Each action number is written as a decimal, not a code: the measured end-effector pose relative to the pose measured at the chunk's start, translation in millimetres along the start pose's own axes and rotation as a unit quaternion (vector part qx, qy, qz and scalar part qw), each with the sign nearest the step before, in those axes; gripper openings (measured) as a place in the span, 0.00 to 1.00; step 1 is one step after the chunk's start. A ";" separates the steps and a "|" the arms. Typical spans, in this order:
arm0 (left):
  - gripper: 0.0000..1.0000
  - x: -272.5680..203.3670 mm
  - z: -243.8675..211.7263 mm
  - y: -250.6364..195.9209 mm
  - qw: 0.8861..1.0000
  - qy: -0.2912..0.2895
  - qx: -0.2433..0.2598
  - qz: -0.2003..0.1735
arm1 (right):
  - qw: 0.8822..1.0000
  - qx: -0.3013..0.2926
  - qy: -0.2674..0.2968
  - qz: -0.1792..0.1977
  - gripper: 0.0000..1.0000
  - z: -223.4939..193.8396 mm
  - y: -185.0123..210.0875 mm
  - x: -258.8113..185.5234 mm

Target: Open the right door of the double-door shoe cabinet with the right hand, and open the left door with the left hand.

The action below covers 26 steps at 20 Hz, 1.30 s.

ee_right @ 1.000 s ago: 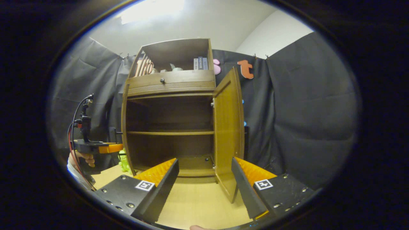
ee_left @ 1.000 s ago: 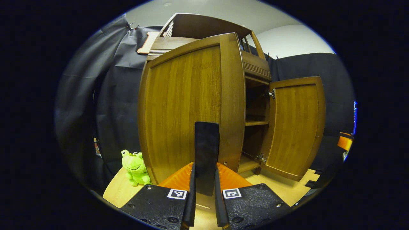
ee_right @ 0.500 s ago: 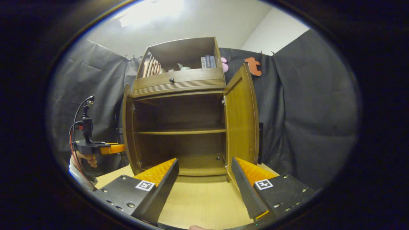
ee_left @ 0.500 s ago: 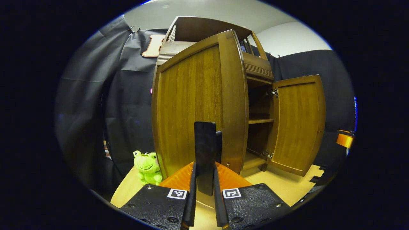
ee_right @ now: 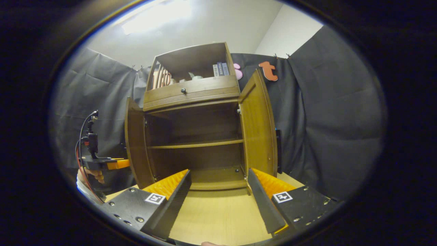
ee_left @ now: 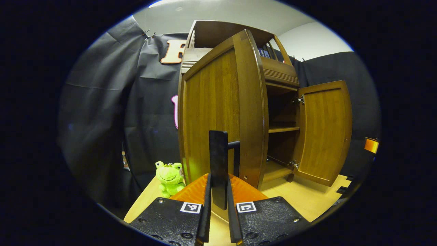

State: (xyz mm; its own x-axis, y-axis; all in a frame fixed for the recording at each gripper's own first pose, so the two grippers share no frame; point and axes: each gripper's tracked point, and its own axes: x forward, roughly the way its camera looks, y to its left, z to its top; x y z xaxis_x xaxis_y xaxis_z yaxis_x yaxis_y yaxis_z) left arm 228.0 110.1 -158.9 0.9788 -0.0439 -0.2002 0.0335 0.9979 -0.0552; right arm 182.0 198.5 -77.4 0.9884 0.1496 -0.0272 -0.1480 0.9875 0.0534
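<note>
Each hand-held gripper [ee_right: 218,201] is showing black screwed plates, square coded markers and ribbed orange fingers [ee_right: 167,182].

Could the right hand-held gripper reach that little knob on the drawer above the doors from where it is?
Probably yes: the right hand-held gripper is open and holds nothing, and the drawer knob faces it with nothing in between.

Over the last second the left door [ee_left: 218,112] has swung further out from the shoe cabinet [ee_right: 196,136], drawn by the left tongs [ee_left: 218,191] clamped on its black handle [ee_left: 223,160]. From the right gripper view the door went from edge-on to showing its inner face. The green frog toy [ee_left: 170,175] now sits closer to the door's edge.
</note>
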 end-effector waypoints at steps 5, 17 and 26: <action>0.22 -3.2 2.2 32.9 0.999 0.002 0.021 0.046 | 1.000 -0.005 0.002 0.006 0.99 -3.6 8.8 1.6; 0.15 -14.3 8.3 82.4 0.998 -0.007 0.003 0.057 | 1.000 -0.022 0.015 0.006 0.98 -9.2 38.0 15.1; 0.11 -21.5 9.7 100.9 0.999 -0.016 0.003 0.036 | 1.000 -0.017 0.012 -0.015 0.98 -11.4 40.1 15.7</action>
State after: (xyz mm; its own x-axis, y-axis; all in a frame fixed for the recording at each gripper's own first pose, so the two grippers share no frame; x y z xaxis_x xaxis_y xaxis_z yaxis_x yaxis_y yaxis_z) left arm 212.2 212.2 -150.7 0.9845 0.0299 -0.1730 -0.0365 0.9987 -0.0355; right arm 191.2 241.1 -87.0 0.9913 0.1206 -0.0520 -0.1197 0.9926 0.0189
